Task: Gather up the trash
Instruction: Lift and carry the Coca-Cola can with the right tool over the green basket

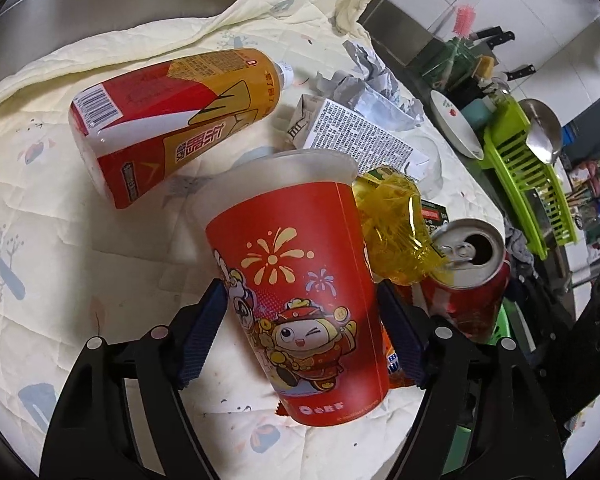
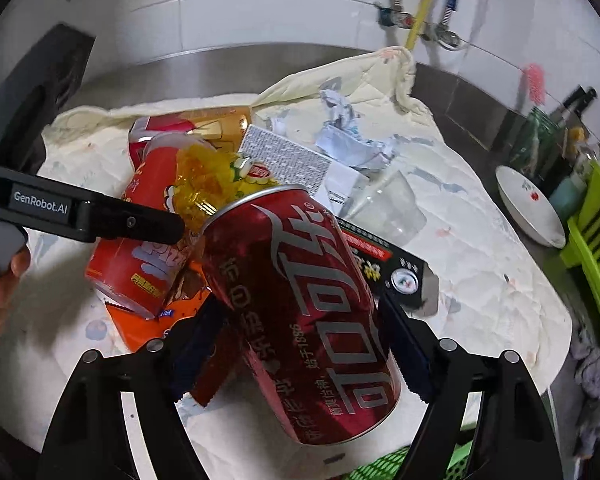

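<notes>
My left gripper (image 1: 300,334) is shut on a red paper cup (image 1: 300,288) with cartoon print, held tilted above the cream cloth (image 1: 40,208). My right gripper (image 2: 300,344) is shut on a red cola can (image 2: 300,312), also lifted and tilted; the can also shows in the left wrist view (image 1: 470,276). On the cloth lie a red-and-orange drink bottle (image 1: 172,120) on its side, a white carton (image 1: 356,136), crumpled grey paper (image 1: 368,80), a yellow wrapper (image 1: 396,224), an orange wrapper (image 2: 156,320), a black box (image 2: 388,264) and a clear plastic cup (image 2: 392,204).
A white bowl (image 2: 530,208) and a green dish rack (image 1: 528,168) stand at the right on the steel counter, with knives (image 1: 496,36) behind. A green basket (image 2: 412,468) shows below the right gripper. Tiled wall and pipes (image 2: 416,16) lie behind.
</notes>
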